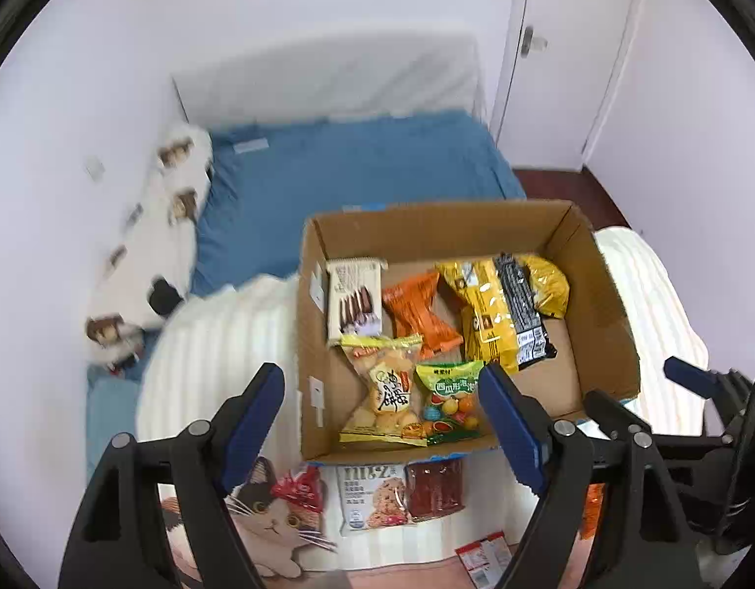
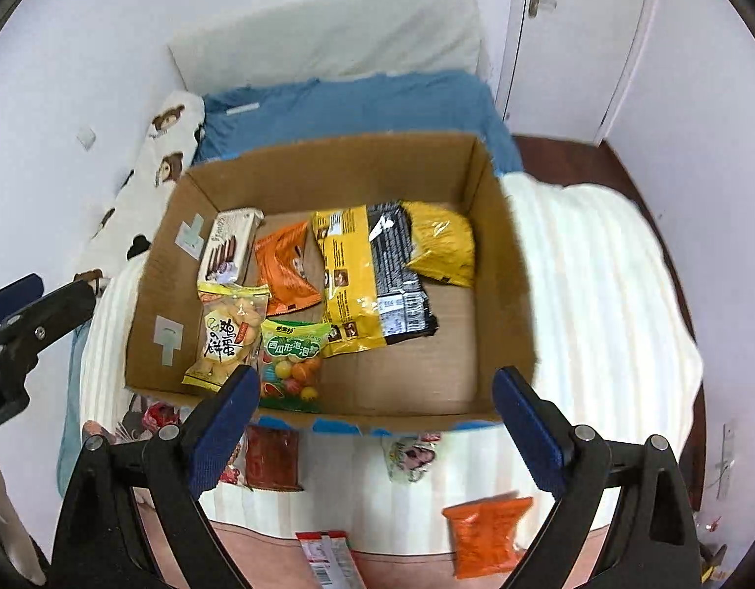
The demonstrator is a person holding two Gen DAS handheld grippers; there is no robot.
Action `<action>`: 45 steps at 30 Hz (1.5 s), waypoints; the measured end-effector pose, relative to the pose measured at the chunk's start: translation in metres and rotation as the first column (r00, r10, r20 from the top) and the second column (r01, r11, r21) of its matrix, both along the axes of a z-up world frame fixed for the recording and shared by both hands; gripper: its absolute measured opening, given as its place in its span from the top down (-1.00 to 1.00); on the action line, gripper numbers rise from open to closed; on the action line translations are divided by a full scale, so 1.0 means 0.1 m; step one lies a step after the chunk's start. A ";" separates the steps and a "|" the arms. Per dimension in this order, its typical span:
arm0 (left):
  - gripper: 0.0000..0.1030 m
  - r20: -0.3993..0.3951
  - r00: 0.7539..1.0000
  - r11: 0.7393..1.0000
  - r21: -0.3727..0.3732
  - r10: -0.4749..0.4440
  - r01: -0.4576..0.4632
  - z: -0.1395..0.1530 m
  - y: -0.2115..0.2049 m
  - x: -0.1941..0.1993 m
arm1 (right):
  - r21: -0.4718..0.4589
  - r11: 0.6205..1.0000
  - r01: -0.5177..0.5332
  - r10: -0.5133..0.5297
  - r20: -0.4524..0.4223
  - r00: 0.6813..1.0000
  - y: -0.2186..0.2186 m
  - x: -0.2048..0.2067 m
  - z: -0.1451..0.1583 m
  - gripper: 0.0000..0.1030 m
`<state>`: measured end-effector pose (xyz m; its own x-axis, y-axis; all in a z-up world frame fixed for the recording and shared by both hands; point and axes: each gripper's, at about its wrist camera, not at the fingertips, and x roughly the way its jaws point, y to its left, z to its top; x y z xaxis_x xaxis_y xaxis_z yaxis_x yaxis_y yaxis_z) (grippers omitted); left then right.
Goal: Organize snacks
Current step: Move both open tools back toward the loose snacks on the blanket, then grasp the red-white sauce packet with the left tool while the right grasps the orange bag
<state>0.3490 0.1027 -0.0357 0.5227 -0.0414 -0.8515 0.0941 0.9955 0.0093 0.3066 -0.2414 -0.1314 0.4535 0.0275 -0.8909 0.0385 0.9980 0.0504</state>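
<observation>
Snacks: orange pack [image 2: 486, 536] in R view only; cookie pack [image 1: 372, 499] L only

left gripper [image 1: 382, 422]: jaws apart, empty | right gripper [image 2: 377, 422]: jaws wide, empty

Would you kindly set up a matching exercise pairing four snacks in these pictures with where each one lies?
Things:
1. biscuit box
2. green candy bag
3. orange packet
4. yellow bag

Places:
A. outside the cardboard box, on the white blanket
B. box's far left corner
C. box's near edge
D. middle of the box

Pairs: 1-B, 2-C, 3-A, 4-D
</observation>
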 end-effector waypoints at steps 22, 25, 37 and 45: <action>-0.57 0.125 0.985 0.992 -0.075 0.115 -0.107 0.11 -0.06 -1.29 | 0.133 0.991 -0.028 0.000 0.205 0.979 -0.19 -1.36 0.52 -0.89; -0.68 0.043 0.992 0.988 -0.104 0.117 -0.112 -0.15 -0.13 -1.37 | 0.135 0.991 -0.006 -0.019 0.180 0.984 -0.37 -1.49 0.34 -0.89; -0.67 -0.617 0.779 0.927 -0.217 0.111 -0.304 -2.39 -0.56 -1.57 | 0.144 0.986 0.078 -0.055 -0.158 0.986 -1.20 -1.68 -1.09 -0.89; -0.67 -0.683 0.719 0.910 -0.207 0.128 -0.359 -2.93 -0.88 -1.50 | 0.004 1.000 -0.029 0.029 -0.226 0.974 -1.17 -1.27 -1.51 -0.89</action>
